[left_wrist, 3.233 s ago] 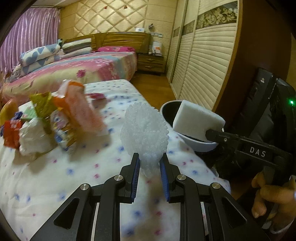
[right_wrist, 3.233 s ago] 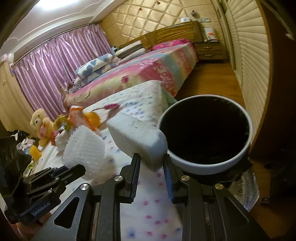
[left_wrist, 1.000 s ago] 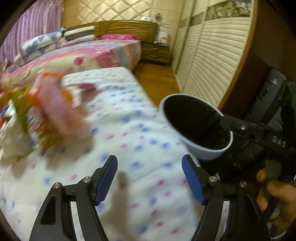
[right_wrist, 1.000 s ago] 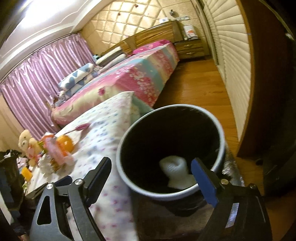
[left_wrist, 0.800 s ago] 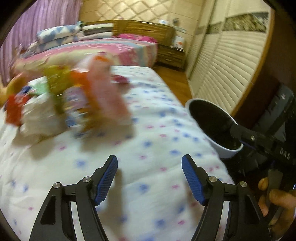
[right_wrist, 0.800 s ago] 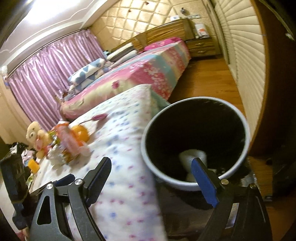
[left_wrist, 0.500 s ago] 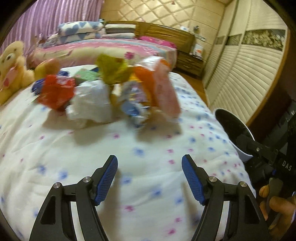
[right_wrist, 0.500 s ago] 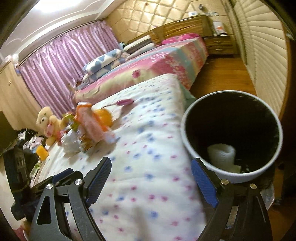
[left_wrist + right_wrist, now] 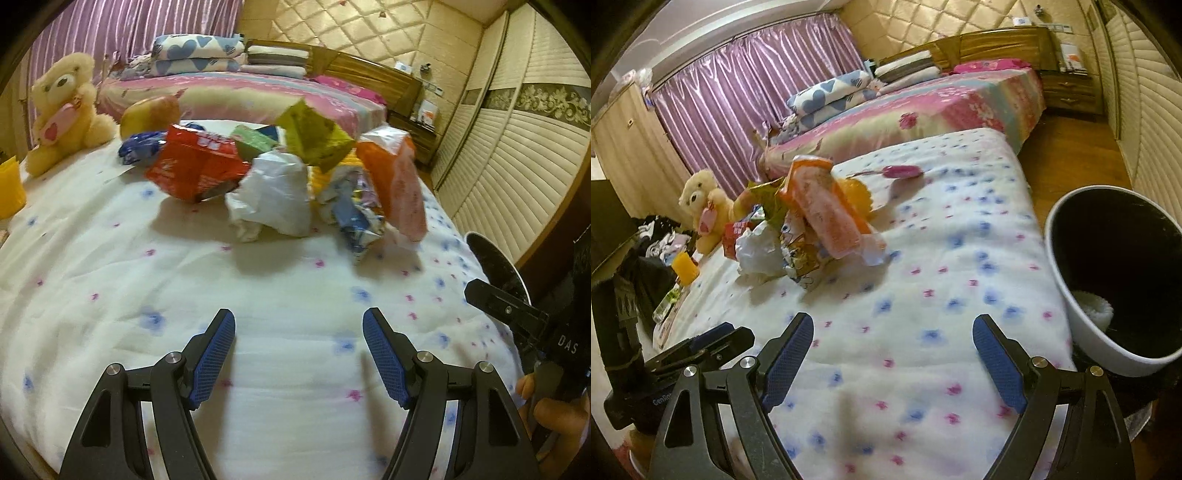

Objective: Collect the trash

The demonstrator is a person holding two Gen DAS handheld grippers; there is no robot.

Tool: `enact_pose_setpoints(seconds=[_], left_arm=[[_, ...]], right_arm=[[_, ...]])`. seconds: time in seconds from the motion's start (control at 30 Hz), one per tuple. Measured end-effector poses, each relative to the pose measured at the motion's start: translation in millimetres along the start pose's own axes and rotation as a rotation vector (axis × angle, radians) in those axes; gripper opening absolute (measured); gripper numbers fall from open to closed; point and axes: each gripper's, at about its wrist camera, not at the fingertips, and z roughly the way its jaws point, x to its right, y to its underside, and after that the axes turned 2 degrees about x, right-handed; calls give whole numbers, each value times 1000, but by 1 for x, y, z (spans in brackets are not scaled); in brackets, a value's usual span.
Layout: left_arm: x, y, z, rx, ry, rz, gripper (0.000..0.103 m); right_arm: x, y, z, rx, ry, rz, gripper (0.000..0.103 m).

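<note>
Both tongs, left and right, gape wide with nothing held. Straight ahead of the left pair on the bed lies the trash heap; the bin stands beside the right pair.

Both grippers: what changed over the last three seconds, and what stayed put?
The left gripper let go of its white foam net and the right gripper its white foam block; both now stand open and empty. A white piece lies inside the bin. Both grippers swung away from the bin, back toward the trash pile. The pile, the teddy bear and the bin stayed in place.
</note>
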Motion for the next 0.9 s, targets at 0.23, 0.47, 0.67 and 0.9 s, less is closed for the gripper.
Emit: enact_pose_setpoints(seconds=[0.23, 0.47, 0.67, 0.9], left_arm=[[-11, -12, 0, -1, -25, -24, 71], [-14, -37, 14, 0, -33, -30, 71], [-10, -51, 34, 12, -38, -26, 71], [-11, -63, 60, -9, -1, -40, 56]], right_arm=[[-15, -9, 17, -20, -7, -43, 89], [-21, -23, 36, -43, 4, -73, 89], [-29, -35, 51, -44, 1, -114, 89], [-32, -45, 68, -58, -4, -136, 73]])
